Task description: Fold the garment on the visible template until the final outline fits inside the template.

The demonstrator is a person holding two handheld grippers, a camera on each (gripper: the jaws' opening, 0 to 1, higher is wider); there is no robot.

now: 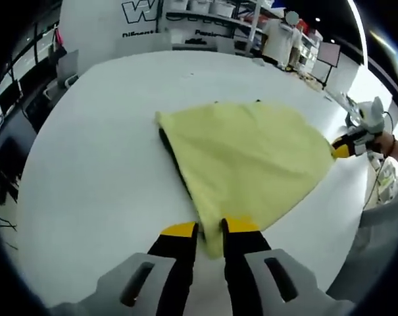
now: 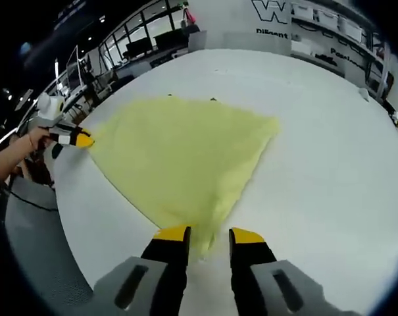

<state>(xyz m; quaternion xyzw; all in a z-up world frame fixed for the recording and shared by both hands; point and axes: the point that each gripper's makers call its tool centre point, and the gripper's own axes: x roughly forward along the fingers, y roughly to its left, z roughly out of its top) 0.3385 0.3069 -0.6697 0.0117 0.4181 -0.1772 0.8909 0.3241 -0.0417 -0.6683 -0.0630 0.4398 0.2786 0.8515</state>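
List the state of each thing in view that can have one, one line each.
Pale yellow cloth garment: stretched between both grippers, spread over the table, a dark layer showing along one edge.
Left gripper: shut on a corner of the garment.
Right gripper: shut on another corner.
White round table: bears the garment.

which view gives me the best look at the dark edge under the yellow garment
The left gripper view: the dark edge runs along the yellow garment beside the fold. In the right gripper view the garment covers nearly all of it.
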